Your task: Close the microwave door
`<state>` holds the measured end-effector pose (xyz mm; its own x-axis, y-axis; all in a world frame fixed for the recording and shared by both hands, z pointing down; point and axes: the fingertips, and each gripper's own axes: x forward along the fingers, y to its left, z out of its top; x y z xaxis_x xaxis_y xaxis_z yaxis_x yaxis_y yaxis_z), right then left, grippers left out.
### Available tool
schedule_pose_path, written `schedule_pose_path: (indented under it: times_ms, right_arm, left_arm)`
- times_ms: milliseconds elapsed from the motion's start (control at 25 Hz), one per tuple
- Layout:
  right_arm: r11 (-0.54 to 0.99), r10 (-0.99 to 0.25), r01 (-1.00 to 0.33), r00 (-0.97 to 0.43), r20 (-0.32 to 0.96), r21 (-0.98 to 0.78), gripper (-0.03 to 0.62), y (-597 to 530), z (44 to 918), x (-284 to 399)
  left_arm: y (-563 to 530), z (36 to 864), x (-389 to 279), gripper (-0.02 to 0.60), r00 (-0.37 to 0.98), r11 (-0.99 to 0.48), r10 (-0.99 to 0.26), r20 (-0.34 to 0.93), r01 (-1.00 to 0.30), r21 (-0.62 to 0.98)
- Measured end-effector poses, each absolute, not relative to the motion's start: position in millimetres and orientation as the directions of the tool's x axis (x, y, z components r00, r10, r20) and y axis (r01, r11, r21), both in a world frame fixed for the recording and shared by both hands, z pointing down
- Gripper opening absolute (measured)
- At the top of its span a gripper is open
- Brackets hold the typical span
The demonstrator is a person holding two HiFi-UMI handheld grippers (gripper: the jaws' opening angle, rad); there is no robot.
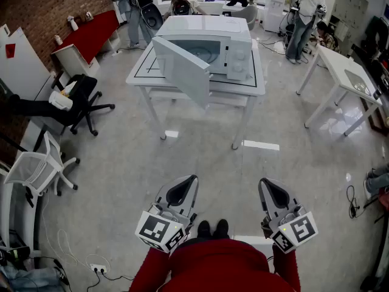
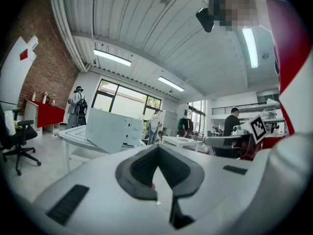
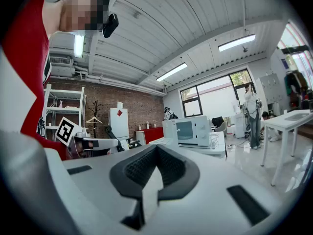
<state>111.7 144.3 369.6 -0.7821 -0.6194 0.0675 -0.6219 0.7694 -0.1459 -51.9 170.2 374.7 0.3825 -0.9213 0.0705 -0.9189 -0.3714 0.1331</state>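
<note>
A white microwave stands on a white table across the floor ahead, its door swung wide open toward me on the left side. Both grippers hang close to my body, far from it. The left gripper is shut with nothing in it, and the right gripper is shut and empty too. From the left gripper view the door and the microwave show beyond the shut left gripper. The right gripper view shows the microwave past the shut right gripper.
Office chairs stand at the left near a brick wall, with a white chair closer. Another white table is at the right. People stand at the back. Cables and a power strip lie on the floor.
</note>
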Motion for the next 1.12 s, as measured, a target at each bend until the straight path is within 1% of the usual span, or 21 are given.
schedule_pose_path:
  times_ms: [600,1120]
  right_arm:
    - [0.771,-0.616,-0.62,-0.784,0.074,-0.147,0.014,143,373,123]
    - [0.79,-0.588,-0.589,-0.806,0.063,-0.172,0.015,138,377,137]
  left_arm:
    - [174,381,-41,0.009,0.373,-0.359,-0.923,0.091,-0.923,0.141]
    - [166,383,-19,0.009,0.373,-0.36,-0.921,0.11,-0.925,0.121]
